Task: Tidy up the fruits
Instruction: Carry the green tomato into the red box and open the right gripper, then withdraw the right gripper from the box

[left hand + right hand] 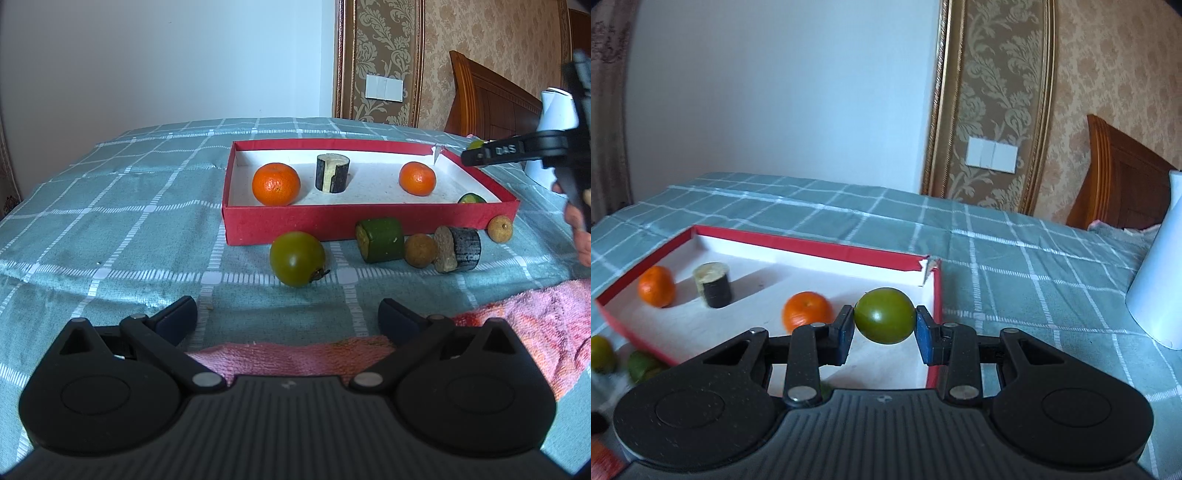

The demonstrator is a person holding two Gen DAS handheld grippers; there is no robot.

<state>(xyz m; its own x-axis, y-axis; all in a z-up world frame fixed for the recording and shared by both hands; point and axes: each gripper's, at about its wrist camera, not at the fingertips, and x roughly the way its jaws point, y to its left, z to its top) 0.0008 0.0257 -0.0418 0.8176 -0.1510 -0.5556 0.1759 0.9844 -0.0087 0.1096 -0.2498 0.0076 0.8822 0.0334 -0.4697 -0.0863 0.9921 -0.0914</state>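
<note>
My right gripper (885, 326) is shut on a round green fruit (885, 315) and holds it in the air over the right end of the red tray (812, 242). The tray has a white floor with two oranges (656, 286) (807, 310) and a dark cut cylinder (713, 284) on it. In the left wrist view my left gripper (288, 317) stands open and holds nothing, low over the cloth in front of the tray (332, 221). A second green fruit (297, 258) lies between it and the tray. The right gripper (474, 149) shows at the far right.
Along the tray's near wall lie a green cut piece (380, 240), two small brown fruits (420, 250) (499, 229) and a dark cut piece (458, 249). A pink towel (535, 321) lies at the front right. A white container (1160, 280) stands right of the tray on the checked cloth.
</note>
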